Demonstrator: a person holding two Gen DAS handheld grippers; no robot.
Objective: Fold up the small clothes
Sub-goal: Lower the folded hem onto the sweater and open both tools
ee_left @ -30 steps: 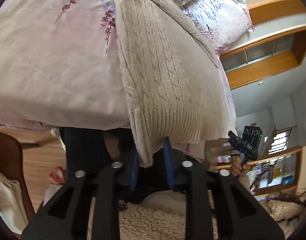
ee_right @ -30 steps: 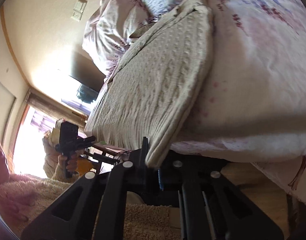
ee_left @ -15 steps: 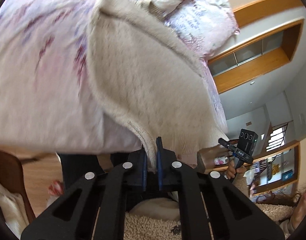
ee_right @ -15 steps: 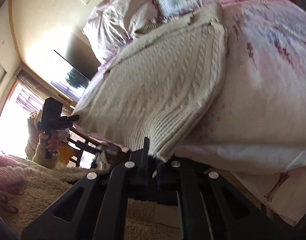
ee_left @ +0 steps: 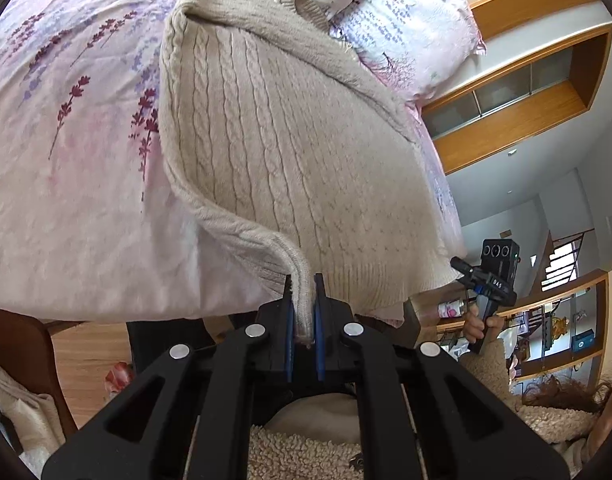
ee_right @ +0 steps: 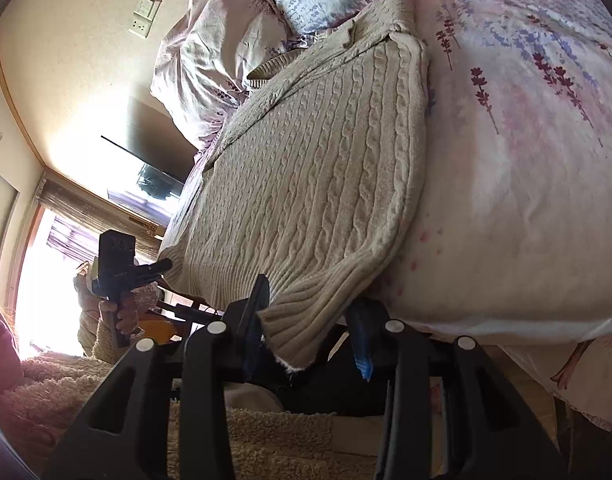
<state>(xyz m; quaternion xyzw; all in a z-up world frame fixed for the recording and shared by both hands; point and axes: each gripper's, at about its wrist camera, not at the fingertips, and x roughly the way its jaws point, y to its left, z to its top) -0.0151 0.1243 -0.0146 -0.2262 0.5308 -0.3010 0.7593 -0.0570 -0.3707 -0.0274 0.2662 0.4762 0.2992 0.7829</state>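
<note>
On the bed [ee_left: 66,200], the sweater [ee_left: 286,152] is lying flat, hem overhanging. Left claw [ee_left: 303,300] is pinching one hem corner; right claw [ee_right: 306,320] is opening around the other, which risks slumping and skewing the fold.

sweater [ee_left: 290,152]: cream cable-knit, ribbed hem
state: spread flat, one side edge folded over
pose: collar far end, hem twd claws
hem: L corner pinched in left claw [ee_left: 304,298], R corner loose btw right claw [ee_right: 311,320] jaws, opening
</note>
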